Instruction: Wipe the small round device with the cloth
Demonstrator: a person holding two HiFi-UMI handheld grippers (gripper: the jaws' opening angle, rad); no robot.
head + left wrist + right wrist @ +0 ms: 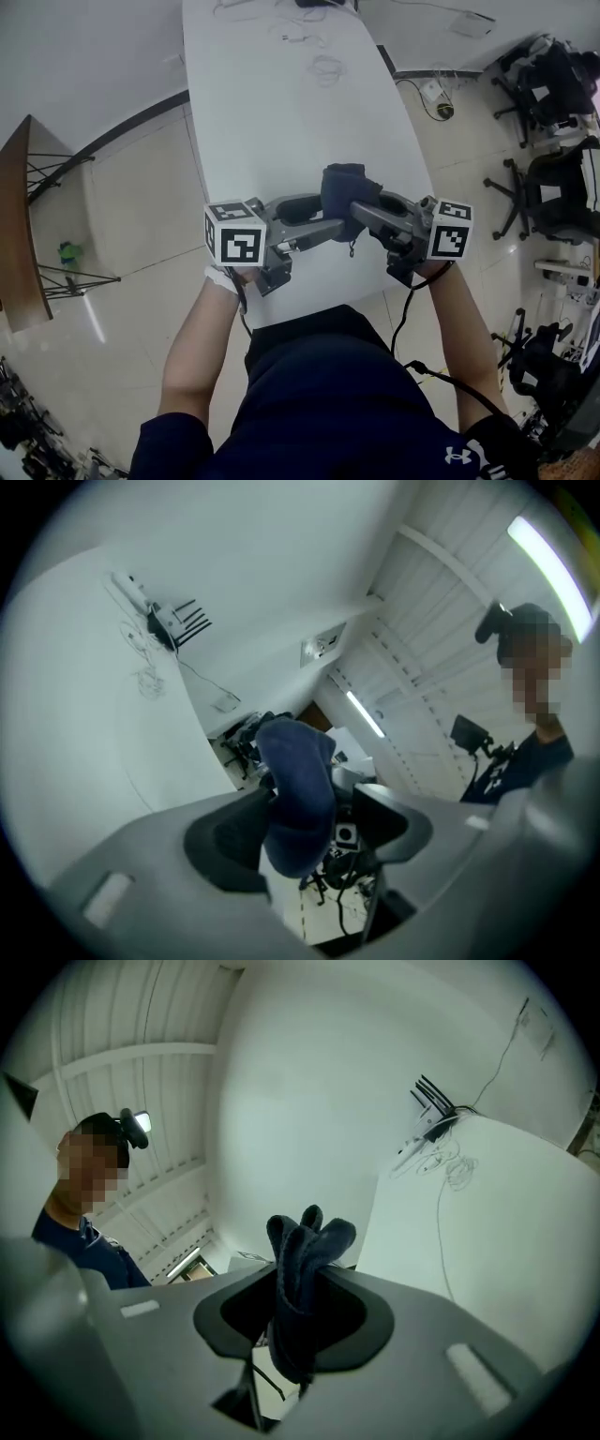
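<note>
Blue and soft, the cloth [345, 192] was bunched up between the two grippers, just above the near end of the white table [281, 112]. The right gripper [367, 206] had its jaws pressed tight on the cloth, and the right gripper view showed the cloth [298, 1279] squeezed in the middle with its folds sticking up past the jaws. The left gripper [323, 217] pointed at the cloth from the other side. In the left gripper view its jaws were apart, and the cloth [298, 799] hung between them. The cloth lay against one jaw, and a little gap showed beside the other jaw. The two grippers were tip to tip, very close. Each one had a cube with black and white squares on it, the left cube [234, 234] and the right cube [450, 228], near the person's hands. Some thin wires [323, 66] lay at the far end of the table. Black chairs [553, 94] stood on the pale floor, well away to the right.
</note>
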